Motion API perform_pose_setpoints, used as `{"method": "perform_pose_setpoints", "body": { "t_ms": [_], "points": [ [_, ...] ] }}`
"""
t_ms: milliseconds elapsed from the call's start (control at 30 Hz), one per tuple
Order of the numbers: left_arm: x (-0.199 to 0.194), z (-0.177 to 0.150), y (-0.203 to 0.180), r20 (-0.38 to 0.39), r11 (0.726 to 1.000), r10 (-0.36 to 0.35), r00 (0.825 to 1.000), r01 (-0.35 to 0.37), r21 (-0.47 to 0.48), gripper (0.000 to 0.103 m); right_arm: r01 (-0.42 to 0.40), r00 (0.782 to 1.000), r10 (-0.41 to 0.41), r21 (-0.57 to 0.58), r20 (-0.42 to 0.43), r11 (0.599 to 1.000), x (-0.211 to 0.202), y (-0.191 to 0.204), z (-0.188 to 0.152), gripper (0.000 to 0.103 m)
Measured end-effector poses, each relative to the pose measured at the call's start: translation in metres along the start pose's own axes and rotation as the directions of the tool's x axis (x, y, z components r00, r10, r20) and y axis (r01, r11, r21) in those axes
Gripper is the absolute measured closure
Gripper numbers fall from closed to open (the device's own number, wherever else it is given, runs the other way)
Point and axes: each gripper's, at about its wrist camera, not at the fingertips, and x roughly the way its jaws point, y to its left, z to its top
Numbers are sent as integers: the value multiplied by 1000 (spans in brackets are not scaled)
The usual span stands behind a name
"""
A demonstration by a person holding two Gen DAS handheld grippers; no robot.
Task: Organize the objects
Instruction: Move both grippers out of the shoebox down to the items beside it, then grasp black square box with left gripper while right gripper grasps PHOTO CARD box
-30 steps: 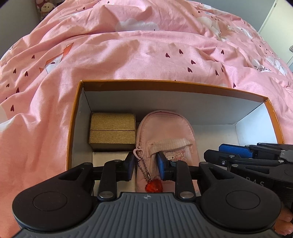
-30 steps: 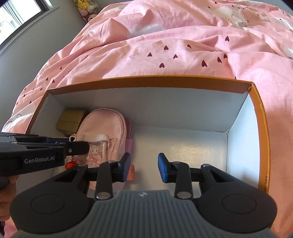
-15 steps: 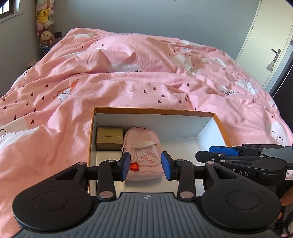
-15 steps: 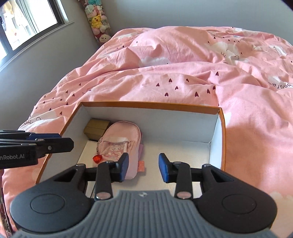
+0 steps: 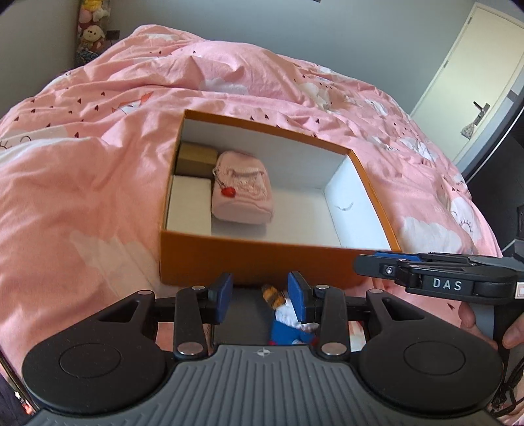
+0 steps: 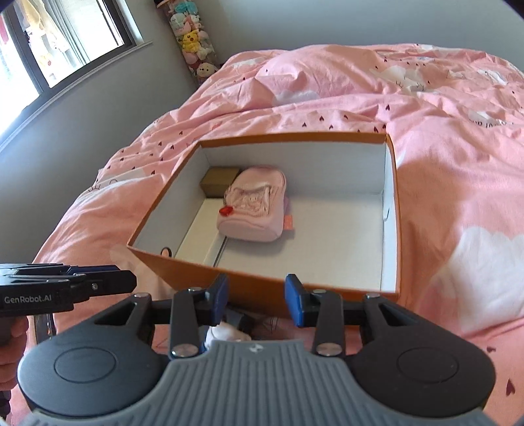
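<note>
Small plush toy (image 5: 284,314) in front of orange box (image 5: 255,259): soft, light, grab its body. Left claw (image 5: 260,298) and right claw (image 6: 256,300) both open, empty.

A pink duvet (image 5: 98,183) printed with small dark hearts and white clouds covers the bed, rumpled into folds. Soft toys (image 6: 195,36) are stacked in the corner against the grey wall (image 6: 327,19). A window (image 6: 62,42) lets in daylight. A pale door (image 5: 471,82) stands farther off, with what may be a tag hanging from its handle.
</note>
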Motion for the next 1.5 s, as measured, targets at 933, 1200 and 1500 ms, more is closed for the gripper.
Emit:
{"method": "perform_pose_setpoints", "body": {
  "t_ms": [933,1200,1500],
  "points": [
    [38,-39,6,-104,1000,-14,994,14,-7,52,80,978,-87,-48,-191,996,30,2,-35,57],
    [79,-24,37,-156,997,8,988,-20,-78,37,82,956,-95,-57,-277,995,69,-14,-13,61],
    [117,-28,59,-223,976,-52,973,2,-219,27,62,943,-61,-9,-327,998,90,-27,-19,60]
  ]
}}
